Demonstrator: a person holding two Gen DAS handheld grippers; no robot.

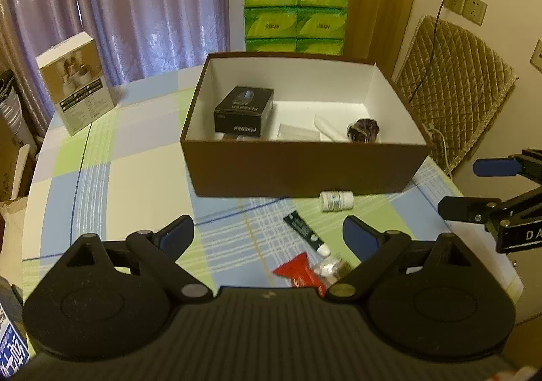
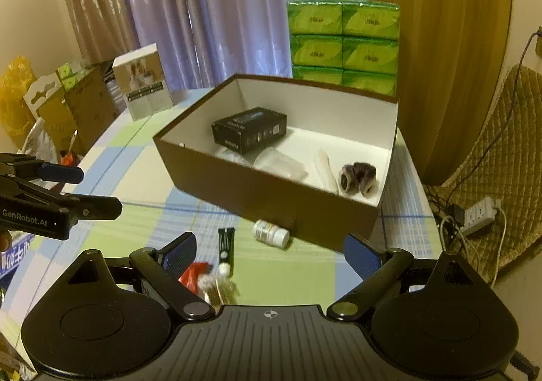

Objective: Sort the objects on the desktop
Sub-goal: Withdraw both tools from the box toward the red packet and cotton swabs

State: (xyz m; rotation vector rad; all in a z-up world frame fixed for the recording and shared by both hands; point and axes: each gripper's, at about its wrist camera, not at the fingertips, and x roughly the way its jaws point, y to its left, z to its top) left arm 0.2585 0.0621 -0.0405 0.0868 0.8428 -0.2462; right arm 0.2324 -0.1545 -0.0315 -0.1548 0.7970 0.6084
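An open brown box [image 1: 305, 171] [image 2: 271, 198] with a white inside stands mid-table. In it lie a black carton [image 1: 244, 113] [image 2: 250, 128], white items and a dark scrunchie [image 1: 364, 130] [image 2: 359, 177]. In front of the box, on the checked cloth, are a white pill bottle [image 1: 336, 200] [image 2: 271, 233] on its side, a dark green tube [image 1: 303, 232] [image 2: 226, 249], a red packet [image 1: 298, 272] [image 2: 191, 277] and a small clear wrapped item [image 1: 330, 266] [image 2: 216, 286]. My left gripper [image 1: 269, 235] [image 2: 91, 189] hovers open above the tube and packet. My right gripper [image 2: 271, 250] [image 1: 474, 188] is open near the bottle, holding nothing.
Stacked green tissue packs [image 1: 294, 15] stand behind the box. A white product carton [image 1: 78, 83] is at the far left of the table. A quilted chair [image 1: 457, 86] and a power strip [image 2: 477, 215] are to the right, and cardboard boxes [image 2: 78, 106] to the left.
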